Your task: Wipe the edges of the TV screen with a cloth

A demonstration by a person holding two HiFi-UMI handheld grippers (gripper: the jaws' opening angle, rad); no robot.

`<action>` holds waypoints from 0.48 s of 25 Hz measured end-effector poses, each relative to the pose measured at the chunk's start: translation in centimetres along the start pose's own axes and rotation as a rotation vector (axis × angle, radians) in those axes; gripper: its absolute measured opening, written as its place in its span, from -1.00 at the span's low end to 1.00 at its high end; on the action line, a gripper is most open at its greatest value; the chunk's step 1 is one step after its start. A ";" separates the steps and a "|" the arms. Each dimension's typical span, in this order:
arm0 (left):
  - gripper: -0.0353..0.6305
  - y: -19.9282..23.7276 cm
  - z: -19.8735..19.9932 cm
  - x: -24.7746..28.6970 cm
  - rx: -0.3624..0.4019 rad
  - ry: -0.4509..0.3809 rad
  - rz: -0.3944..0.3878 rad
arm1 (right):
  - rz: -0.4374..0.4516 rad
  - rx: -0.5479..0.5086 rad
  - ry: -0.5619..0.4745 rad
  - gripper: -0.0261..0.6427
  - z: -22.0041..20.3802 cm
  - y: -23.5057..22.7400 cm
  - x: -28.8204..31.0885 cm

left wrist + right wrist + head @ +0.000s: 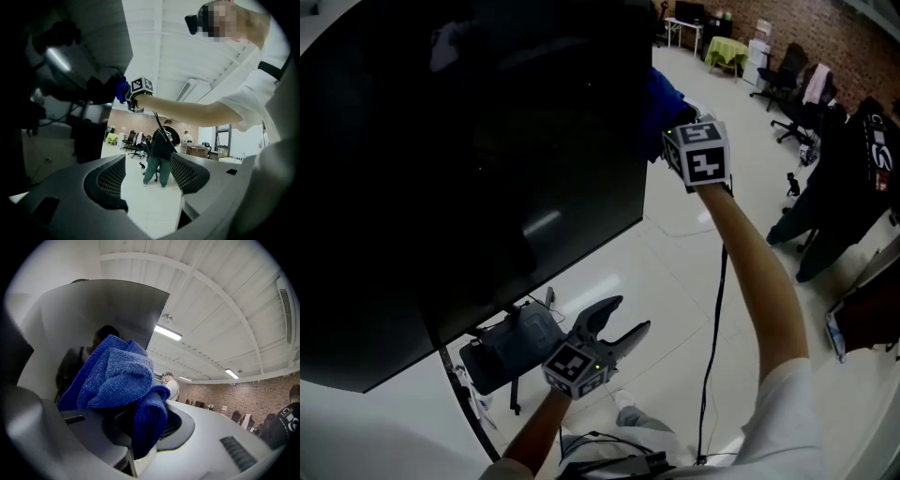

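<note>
Presently the right gripper clamps a blue terry cloth at the black TV screen's right edge. It is soft, likely light, best pinched mid-fold. The left gripper gapes, empty.

The TV screen runs off the top and left of the head view, so you only get its right and bottom edges. The blue cloth is mostly tucked behind that right edge. In the right gripper view it's bunched over the right gripper, pads pretty much buried.
</note>
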State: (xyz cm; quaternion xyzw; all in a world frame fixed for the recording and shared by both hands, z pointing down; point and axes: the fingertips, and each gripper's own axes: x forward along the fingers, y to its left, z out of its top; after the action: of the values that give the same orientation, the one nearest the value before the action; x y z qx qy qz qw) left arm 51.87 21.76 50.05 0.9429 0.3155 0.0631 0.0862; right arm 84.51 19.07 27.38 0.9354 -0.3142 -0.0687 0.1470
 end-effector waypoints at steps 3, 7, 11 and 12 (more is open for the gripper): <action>-0.03 0.9 -1.0 0.2 -0.002 0.001 0.006 | 0.018 0.000 0.036 -0.70 -3.2 1.2 0.4; -0.03 1.4 -1.9 0.7 0.055 0.032 0.039 | 0.016 -0.057 0.077 -0.70 -7.7 2.6 -0.3; -0.03 2.9 -2.2 0.8 0.073 0.023 0.063 | 0.035 -0.040 0.133 -0.70 -12.7 4.1 -0.5; -0.03 3.4 -2.1 0.8 0.073 0.018 0.067 | 0.041 -0.030 0.152 -0.70 -14.0 4.6 -0.3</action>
State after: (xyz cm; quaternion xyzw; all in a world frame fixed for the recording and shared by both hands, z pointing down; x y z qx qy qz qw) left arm 54.08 19.84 52.85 0.9549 0.2866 0.0627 0.0469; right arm 84.75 19.04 42.10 0.9290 -0.3202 0.0009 0.1859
